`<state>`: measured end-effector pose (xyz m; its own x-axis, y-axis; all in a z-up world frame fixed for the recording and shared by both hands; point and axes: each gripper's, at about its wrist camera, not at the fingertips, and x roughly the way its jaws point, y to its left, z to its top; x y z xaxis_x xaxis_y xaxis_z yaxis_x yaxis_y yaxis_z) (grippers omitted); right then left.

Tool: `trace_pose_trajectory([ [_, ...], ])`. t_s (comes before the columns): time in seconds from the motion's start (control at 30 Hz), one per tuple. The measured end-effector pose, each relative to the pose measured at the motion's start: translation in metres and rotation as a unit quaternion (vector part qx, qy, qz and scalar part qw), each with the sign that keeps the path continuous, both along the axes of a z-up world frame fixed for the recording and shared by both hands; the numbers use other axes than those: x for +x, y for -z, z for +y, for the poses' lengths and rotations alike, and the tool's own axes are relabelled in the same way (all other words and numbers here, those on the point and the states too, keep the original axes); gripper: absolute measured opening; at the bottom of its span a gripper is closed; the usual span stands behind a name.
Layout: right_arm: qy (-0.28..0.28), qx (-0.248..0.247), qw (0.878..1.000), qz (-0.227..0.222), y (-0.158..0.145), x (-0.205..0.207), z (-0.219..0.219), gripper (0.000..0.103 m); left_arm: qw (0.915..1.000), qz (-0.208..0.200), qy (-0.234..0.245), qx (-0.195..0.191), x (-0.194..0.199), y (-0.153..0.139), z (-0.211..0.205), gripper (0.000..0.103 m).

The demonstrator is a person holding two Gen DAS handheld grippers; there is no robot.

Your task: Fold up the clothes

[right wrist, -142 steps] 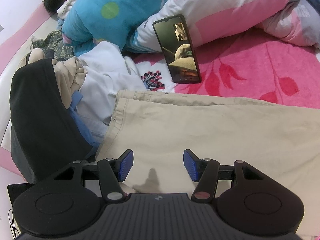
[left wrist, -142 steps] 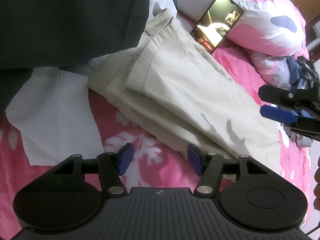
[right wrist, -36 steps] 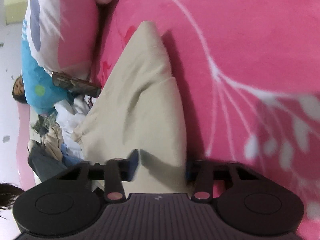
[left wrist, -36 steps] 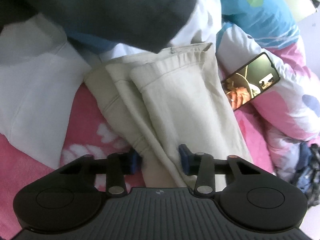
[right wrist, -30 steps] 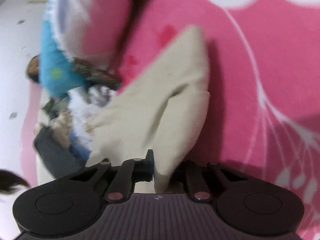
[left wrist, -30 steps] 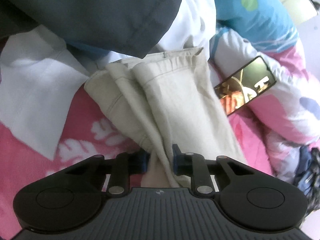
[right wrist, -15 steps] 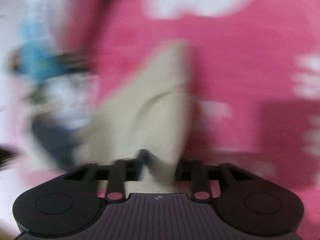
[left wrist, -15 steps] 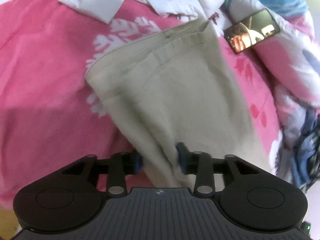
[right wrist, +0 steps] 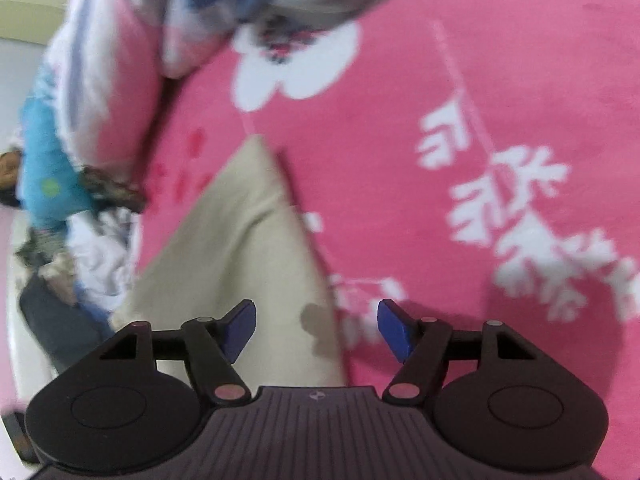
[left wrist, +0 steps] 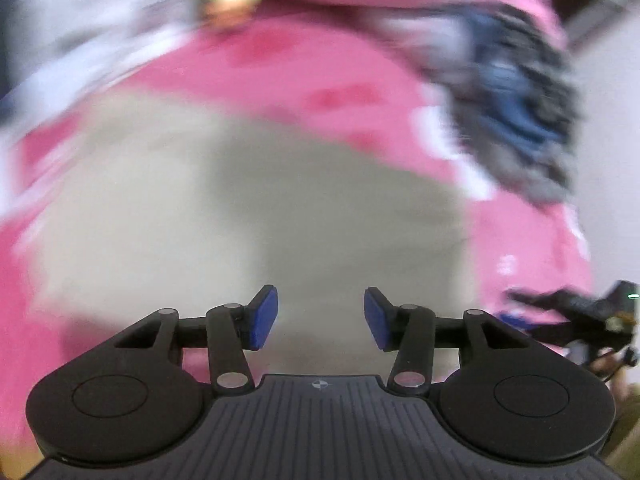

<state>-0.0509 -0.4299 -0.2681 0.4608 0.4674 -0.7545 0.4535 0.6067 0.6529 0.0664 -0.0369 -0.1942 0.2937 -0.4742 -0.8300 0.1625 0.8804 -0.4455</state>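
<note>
While both claws are opening on nothing, trousers (right wrist: 240, 264) run lower centre to upper left, under left gripper (left wrist: 316, 318); right gripper (right wrist: 316, 330) straddles their edge.

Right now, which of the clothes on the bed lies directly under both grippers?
The beige trousers, spread flat on the pink blanket. The striped blue-grey garment and the white clothes lie further away, bunched at the edges.

A pink flowered blanket (right wrist: 500, 92) spreads beneath a pink-and-blue quilt (right wrist: 92, 92) and, seemingly, a phone (right wrist: 114, 192).
</note>
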Motion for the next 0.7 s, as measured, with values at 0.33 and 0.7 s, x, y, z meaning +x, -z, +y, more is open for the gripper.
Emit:
trace_pose_trajectory([
  [0.33, -0.017, -0.001, 1.000, -0.004, 0.017, -0.015, 0.028, 0.032, 0.9667, -0.069, 0.246, 0.002, 0.113, 0.058, -0.187, 0.054],
  [0.7, 0.042, 0.024, 0.999, -0.016, 0.026, -0.037, 0.031, 0.009, 0.9554, -0.081, 0.281, 0.043, 0.120, 0.106, -0.229, 0.034],
])
